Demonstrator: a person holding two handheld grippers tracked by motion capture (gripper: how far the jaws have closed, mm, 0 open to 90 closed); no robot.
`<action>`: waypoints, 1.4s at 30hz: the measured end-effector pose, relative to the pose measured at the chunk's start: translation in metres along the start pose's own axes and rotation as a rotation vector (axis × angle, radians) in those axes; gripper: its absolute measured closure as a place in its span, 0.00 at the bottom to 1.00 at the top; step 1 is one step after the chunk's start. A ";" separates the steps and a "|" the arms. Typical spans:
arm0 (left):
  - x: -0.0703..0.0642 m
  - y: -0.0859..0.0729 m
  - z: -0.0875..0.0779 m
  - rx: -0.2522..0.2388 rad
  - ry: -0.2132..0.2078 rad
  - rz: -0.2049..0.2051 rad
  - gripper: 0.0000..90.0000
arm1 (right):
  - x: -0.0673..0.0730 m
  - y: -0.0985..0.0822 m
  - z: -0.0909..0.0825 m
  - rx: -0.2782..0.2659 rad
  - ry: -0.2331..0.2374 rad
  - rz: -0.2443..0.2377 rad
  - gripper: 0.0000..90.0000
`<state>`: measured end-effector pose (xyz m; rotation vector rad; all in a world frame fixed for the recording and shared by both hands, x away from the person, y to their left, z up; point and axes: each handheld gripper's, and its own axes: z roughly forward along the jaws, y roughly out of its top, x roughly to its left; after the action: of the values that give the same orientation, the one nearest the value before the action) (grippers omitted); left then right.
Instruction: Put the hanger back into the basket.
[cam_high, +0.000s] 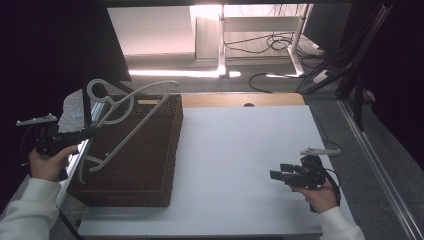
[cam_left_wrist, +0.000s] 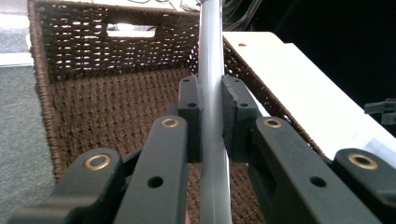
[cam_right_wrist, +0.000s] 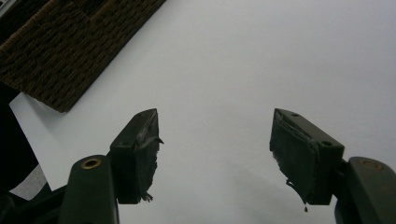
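A grey clothes hanger (cam_high: 131, 107) is held tilted above a brown wicker basket (cam_high: 150, 165) at the left of the white table. My left gripper (cam_high: 92, 132) is shut on the hanger's bar at the basket's left rim. In the left gripper view the grey bar (cam_left_wrist: 212, 93) runs up between the two pads (cam_left_wrist: 190, 109), with the basket's woven floor (cam_left_wrist: 107, 112) beyond. My right gripper (cam_high: 281, 171) hovers open over the table at the right front, apart from the basket. The right gripper view shows its spread fingertips (cam_right_wrist: 140, 149) with nothing between them.
The white table top (cam_high: 240, 150) stretches between the basket and my right hand. A wooden strip (cam_high: 240, 100) edges its far side. Behind it are desk legs and cables (cam_high: 280, 45) on the floor. A basket corner (cam_right_wrist: 65, 70) lies left in the right gripper view.
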<state>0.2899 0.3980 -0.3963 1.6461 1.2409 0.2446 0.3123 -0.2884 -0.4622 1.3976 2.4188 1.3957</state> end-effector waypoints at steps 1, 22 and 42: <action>0.003 -0.001 0.000 0.004 0.005 0.002 0.89 | 0.000 0.000 0.000 0.000 0.000 0.000 0.37; 0.024 -0.019 0.018 0.078 0.034 0.021 0.81 | 0.001 0.000 0.002 0.014 0.002 0.001 0.36; -0.038 -0.012 0.036 0.112 0.006 0.145 0.32 | 0.000 0.000 0.002 0.013 0.006 -0.002 0.36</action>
<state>0.2894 0.3455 -0.4075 1.8360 1.1587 0.2741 0.3132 -0.2866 -0.4635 1.3954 2.4372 1.3884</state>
